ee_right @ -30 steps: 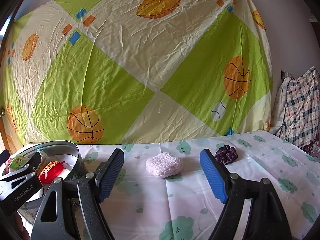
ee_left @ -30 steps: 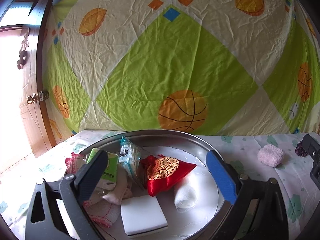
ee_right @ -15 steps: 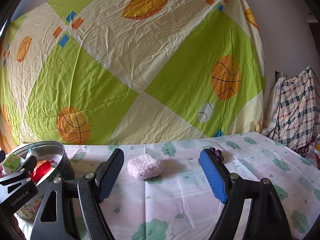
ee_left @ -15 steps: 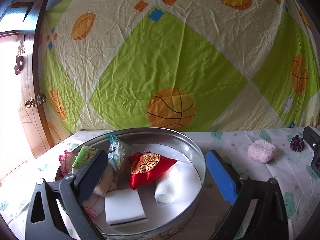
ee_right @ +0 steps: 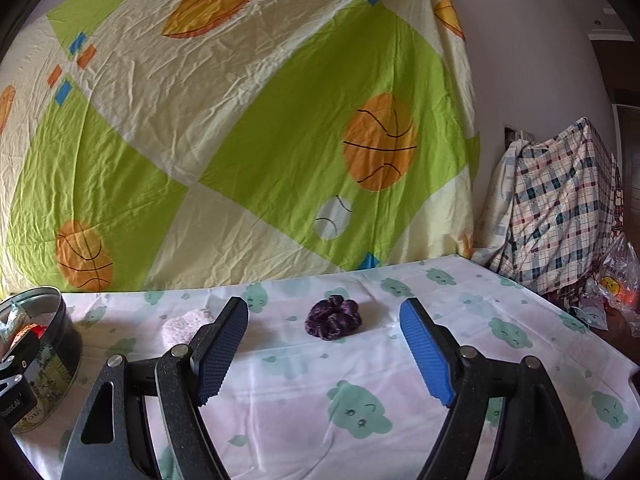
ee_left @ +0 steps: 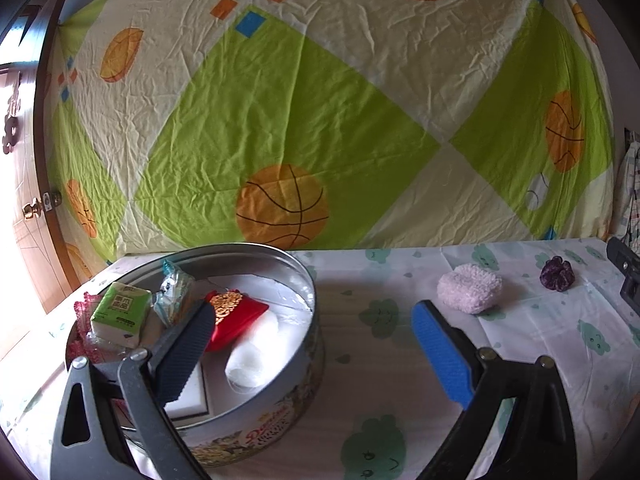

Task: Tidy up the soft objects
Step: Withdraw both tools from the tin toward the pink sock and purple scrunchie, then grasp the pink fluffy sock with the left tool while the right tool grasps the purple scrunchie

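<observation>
A round metal tin [ee_left: 308, 320] sits at the table's left, holding a red pouch [ee_left: 234, 316] whose long axis runs left-right. The left gripper [ee_left: 312, 344] hangs over the tin's right rim, jaws wide and empty. The right gripper [ee_right: 324, 344], also wide and empty, faces the purple scrunchie [ee_right: 334, 317]; a pink fluffy pad [ee_left: 470, 293] lies left of it.

bright daylight from the blown-out left doorway [ee_left: 16, 208], sharp focus, strong fisheye edge distortion
</observation>
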